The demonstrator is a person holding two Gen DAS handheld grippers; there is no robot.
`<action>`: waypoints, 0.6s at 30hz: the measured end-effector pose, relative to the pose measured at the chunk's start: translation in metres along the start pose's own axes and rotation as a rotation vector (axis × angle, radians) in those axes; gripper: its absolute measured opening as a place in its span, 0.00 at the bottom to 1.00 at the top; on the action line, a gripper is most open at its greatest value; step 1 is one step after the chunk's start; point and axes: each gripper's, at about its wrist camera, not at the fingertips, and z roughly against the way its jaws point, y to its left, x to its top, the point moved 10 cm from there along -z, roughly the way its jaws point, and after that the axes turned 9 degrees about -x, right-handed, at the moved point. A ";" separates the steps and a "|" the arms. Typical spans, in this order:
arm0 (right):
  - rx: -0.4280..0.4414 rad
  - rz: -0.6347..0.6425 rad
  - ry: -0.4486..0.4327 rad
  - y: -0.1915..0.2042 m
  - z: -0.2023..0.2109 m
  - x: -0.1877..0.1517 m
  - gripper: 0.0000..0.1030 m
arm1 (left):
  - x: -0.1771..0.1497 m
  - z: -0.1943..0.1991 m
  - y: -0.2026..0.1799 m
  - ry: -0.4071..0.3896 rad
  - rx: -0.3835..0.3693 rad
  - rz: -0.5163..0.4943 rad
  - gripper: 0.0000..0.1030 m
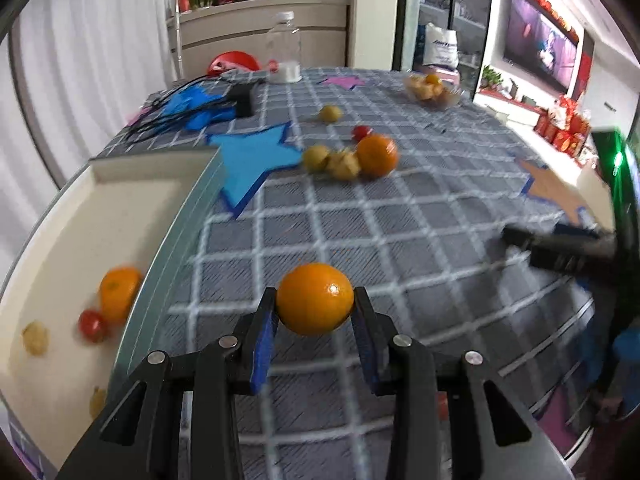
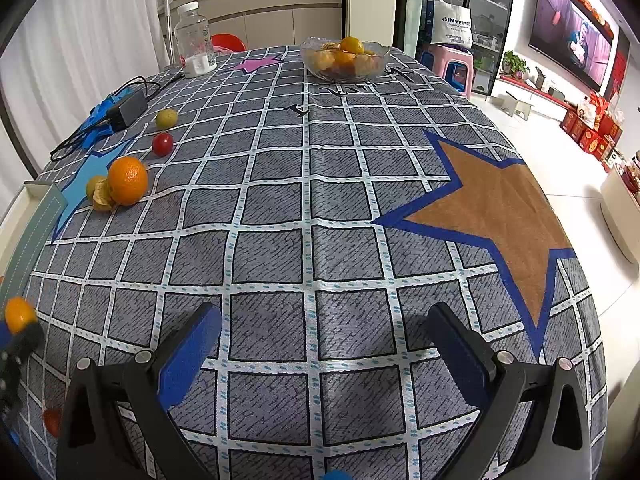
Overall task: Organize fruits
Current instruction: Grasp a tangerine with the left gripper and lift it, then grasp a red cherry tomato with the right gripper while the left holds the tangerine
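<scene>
Left gripper point(image 1: 315, 300) clamps a round orange tangerine point(image 1: 315, 298) above the checked grey tablecloth point(image 1: 400, 216); the cream rectangular tray point(image 1: 60, 248) lies at nine o'clock. Keep the grip firm until over the tray's floor. Right gripper point(image 2: 324, 340) hangs wide apart, empty.

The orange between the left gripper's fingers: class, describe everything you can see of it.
The orange is round, smooth and glossy, bright orange with a small white highlight. It looks whole and unpeeled. The left gripper holds it above the checked tablecloth, a blue-padded finger pressing each side. It hangs right of the cream tray, not yet inside.
</scene>
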 end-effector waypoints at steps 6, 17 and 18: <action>-0.003 0.003 0.002 0.001 -0.001 -0.001 1.00 | -0.011 0.000 0.007 -0.036 0.020 -0.003 0.39; 0.080 0.001 -0.003 0.012 0.013 -0.008 1.00 | -0.012 0.001 0.009 -0.046 0.004 -0.005 0.39; 0.173 -0.004 -0.017 0.023 0.025 -0.014 1.00 | -0.012 0.001 0.009 -0.047 -0.001 0.000 0.39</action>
